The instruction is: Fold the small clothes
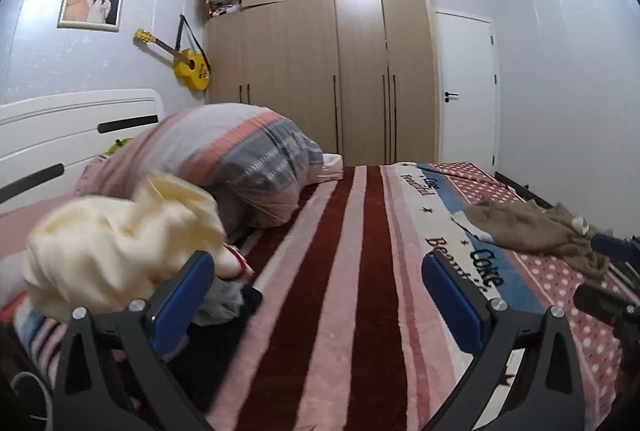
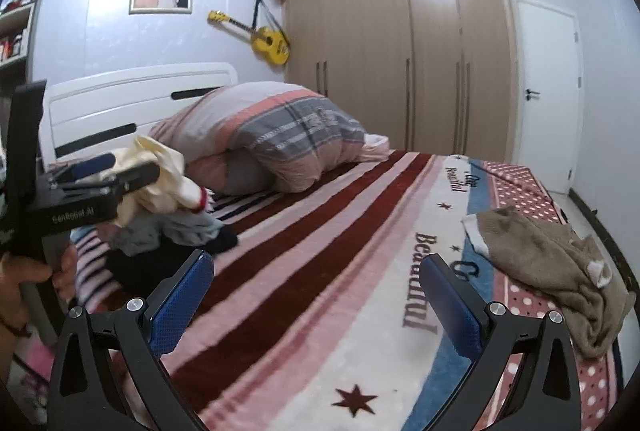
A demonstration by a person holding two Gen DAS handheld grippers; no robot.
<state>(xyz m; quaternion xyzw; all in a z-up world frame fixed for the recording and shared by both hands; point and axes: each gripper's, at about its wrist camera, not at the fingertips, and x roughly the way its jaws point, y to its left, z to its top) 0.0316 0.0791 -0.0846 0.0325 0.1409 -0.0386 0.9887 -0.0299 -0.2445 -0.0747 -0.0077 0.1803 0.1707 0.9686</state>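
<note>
1. Left gripper (image 1: 318, 295): 2 blue-padded fingers (image 1: 182, 301) spread wide, nothing between them. Seen from the right wrist view, the left gripper (image 2: 120, 169) hangs above the pile of clothes, its tips close against the cream garment; whether they touch the cloth cannot be told.
2. Right gripper (image 2: 318, 297): 2 blue-padded fingers (image 2: 450, 301) spread wide, released, holding nothing and apart from every garment. It hangs over the striped part of the blanket.
3. Cream garment (image 1: 116, 235): crumpled, topmost on the pile at the left side of the bed, near the headboard. Blurred in the left wrist view.
4. Pile of clothes (image 2: 176, 231): grey-blue, dark and striped pieces bunched under the cream garment, lying on the blanket.
5. Brown garment (image 2: 556, 267): lies loosely spread on the right side of the bed, partly over the dotted band, with a pale lining showing at 1 corner. Well apart from the pile.
6. Blanket (image 2: 320, 251): maroon and pink stripes, a white band with lettering and stars, a blue band, a dotted red band.
7. Folded duvet (image 2: 276, 135): pink, grey and white, resting at the head of the bed, just beside the pile.
8. Headboard (image 2: 132, 99): white, slotted.
9. Wardrobe (image 2: 404, 43): light wood, 1 upper compartment open.
10. Yellow guitar (image 2: 264, 37): hung on the wall beside the wardrobe.
</note>
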